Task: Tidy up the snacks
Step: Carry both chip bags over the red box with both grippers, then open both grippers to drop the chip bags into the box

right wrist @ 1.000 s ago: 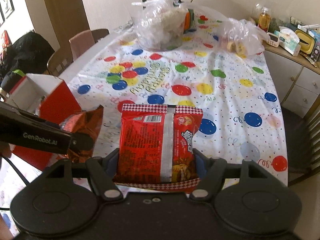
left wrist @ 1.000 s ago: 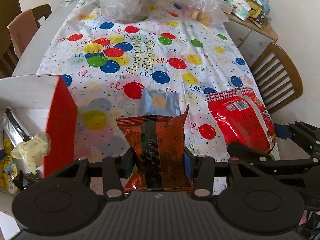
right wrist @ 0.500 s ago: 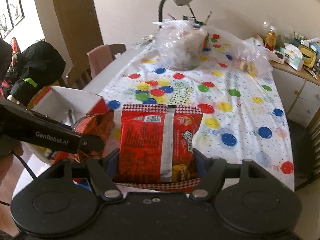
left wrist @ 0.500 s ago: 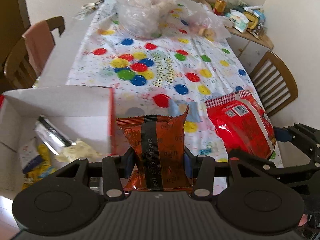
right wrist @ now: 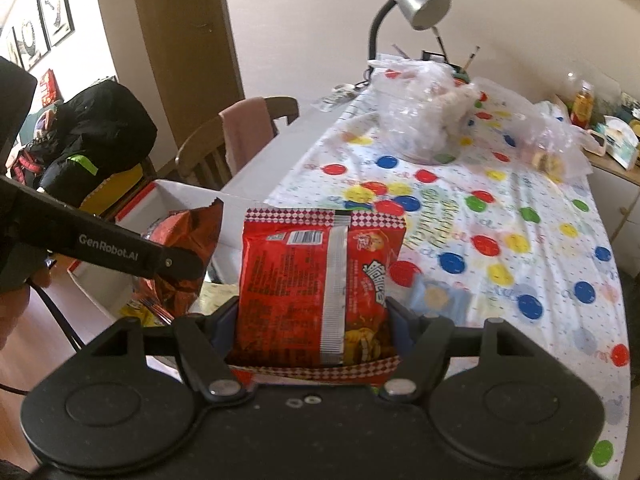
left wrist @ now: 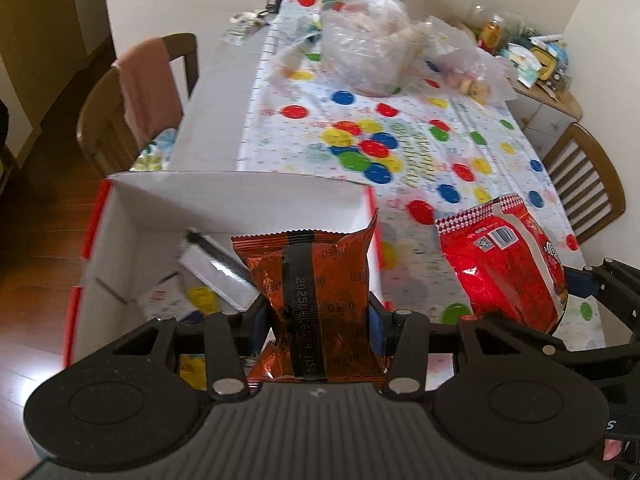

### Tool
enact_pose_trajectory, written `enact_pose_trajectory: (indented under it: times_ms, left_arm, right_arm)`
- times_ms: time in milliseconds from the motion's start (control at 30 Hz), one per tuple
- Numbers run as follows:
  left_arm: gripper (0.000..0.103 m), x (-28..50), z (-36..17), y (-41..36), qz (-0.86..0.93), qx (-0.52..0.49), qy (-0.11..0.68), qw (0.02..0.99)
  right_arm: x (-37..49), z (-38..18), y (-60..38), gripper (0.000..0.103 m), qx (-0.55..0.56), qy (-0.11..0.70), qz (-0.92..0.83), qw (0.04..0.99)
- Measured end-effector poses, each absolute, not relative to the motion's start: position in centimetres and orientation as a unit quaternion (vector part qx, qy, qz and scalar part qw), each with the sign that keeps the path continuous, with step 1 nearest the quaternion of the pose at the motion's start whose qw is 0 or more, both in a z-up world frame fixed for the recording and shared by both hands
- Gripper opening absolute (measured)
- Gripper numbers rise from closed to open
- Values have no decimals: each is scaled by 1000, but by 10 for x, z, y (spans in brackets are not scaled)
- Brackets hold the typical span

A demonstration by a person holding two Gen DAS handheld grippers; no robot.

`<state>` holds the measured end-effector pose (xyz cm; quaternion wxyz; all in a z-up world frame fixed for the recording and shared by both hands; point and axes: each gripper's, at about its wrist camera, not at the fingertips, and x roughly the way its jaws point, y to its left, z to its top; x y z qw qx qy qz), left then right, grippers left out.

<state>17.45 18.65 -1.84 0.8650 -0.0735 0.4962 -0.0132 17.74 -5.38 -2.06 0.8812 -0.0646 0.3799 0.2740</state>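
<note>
Left wrist view: the left gripper has its fingers clamped on the sides of an orange Oreo pack, held upright with its back seam toward the camera. The pack hangs over the near right corner of an open box, white inside with red outer walls, which stands at the near left of the table. Inside the box lie a silver packet and some yellow wrappers. To the right, the red noodle pack is held above the spotted tablecloth by the right gripper. In the right wrist view the right gripper is clamped on the lower sides of the noodle pack, upright, seam facing the camera. Left of it the left gripper holds the Oreo pack above the box. A small blue snack packet lies flat on the tablecloth just right of the noodle pack. At the far end of the table stand two clear plastic bags and a grey lamp. A chair draped with a pink cloth stands at the far left of the table.
</note>
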Motion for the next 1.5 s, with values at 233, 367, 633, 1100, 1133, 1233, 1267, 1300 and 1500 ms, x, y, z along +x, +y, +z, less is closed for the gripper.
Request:
enact_pose_trajectory:
  times_ms: [233,367,633,1100,1133,1233,1267,1300,1500]
  left_arm:
    - [47,173,-25,230,9,-65,505,860]
    - [47,174,-34,255,24,-68,516,854]
    - [46,179,-63,283,50,-71,541,837]
    - [46,167,-84,296,53,-85,551,829]
    - [46,166,-84,295,52,-85,551,829]
    - [46,165,-84,293,52,-83,549,830]
    - [46,165,-84,293,52,-82,548,831]
    - [46,164,-83,292,52,-82,547,831]
    - [46,158,-74,286,46,-78,531,843]
  right_arm:
    - [171,-28,-2,72,-75,379,280,879]
    - [172,-37,25,72,-82,382,283,876]
    - [181,-68,77,72,-110,395,288,865]
    - [199,-114,129,72,-161,422,289,844]
    - [200,-116,130,72,-161,425,290,842]
    - [203,-122,132,72,-162,435,288,838]
    - [203,-124,132,73,-163,439,289,835]
    - [203,-125,132,73,-164,441,288,834]
    - [199,-120,130,76,-158,438,291,836]
